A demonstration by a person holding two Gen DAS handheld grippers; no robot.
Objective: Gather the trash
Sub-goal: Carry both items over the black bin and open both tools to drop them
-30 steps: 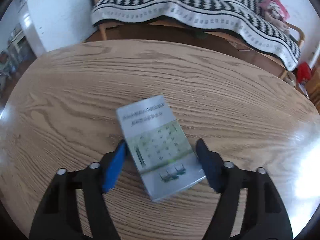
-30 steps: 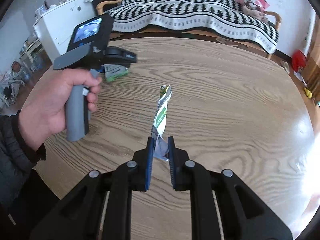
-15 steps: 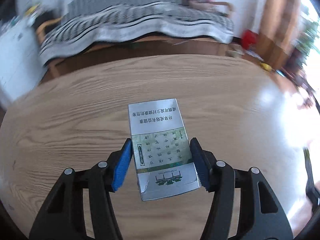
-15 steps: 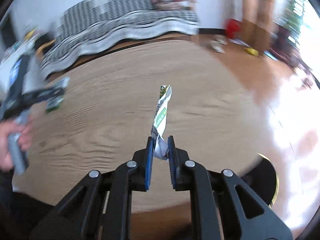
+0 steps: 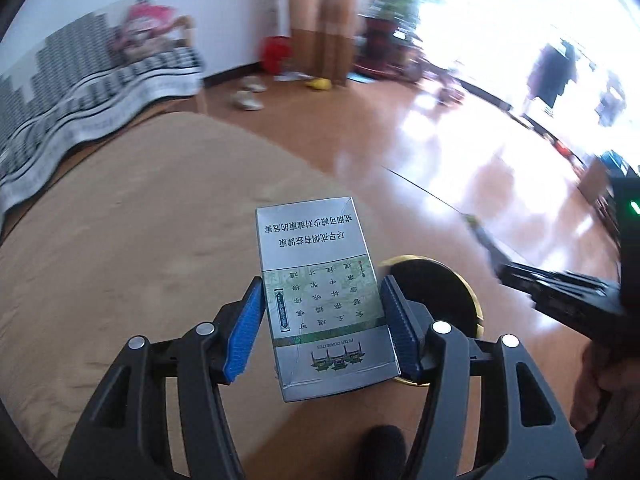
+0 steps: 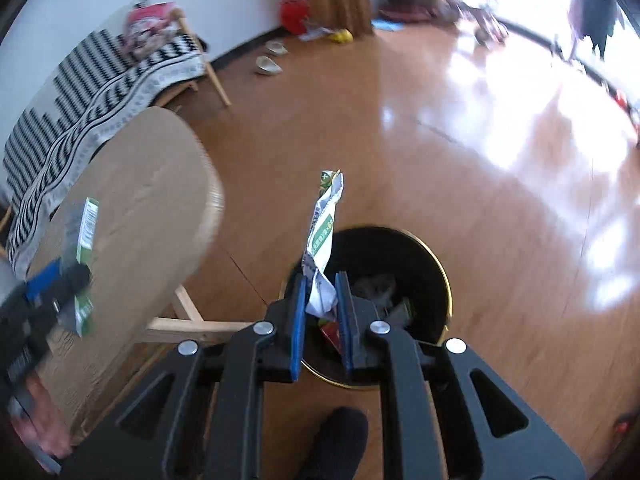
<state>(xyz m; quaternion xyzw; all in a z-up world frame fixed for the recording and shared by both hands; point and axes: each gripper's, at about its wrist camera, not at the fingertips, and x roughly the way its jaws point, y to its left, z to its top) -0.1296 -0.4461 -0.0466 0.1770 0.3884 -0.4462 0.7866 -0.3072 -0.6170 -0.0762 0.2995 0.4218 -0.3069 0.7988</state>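
Note:
My left gripper (image 5: 322,300) is shut on a silver and green cigarette pack (image 5: 320,248), its blue pads pressing both long sides. It hangs over the edge of the round wooden table (image 5: 140,220), with a black bin with a gold rim (image 5: 468,292) partly hidden just behind the pack. My right gripper (image 6: 322,292) is shut on a crumpled white and green wrapper (image 6: 324,232) that stands up from the pads. It hovers directly above the bin (image 6: 442,272), which has some trash in it. The left gripper with the pack (image 6: 86,232) shows blurred at the left of the right wrist view.
The table (image 6: 140,184) ends left of the bin, and its wooden leg (image 6: 188,316) stands close by. A sofa with a striped blanket (image 6: 100,72), a red bucket (image 6: 294,14) and slippers (image 6: 268,64) stand farther off on the shiny wooden floor. A dark shoe (image 6: 340,432) is below the gripper.
The left jaws closed on the pack and lifted it. Both grippers swung right, off the table towards the floor, and the bin came into view under the right gripper.

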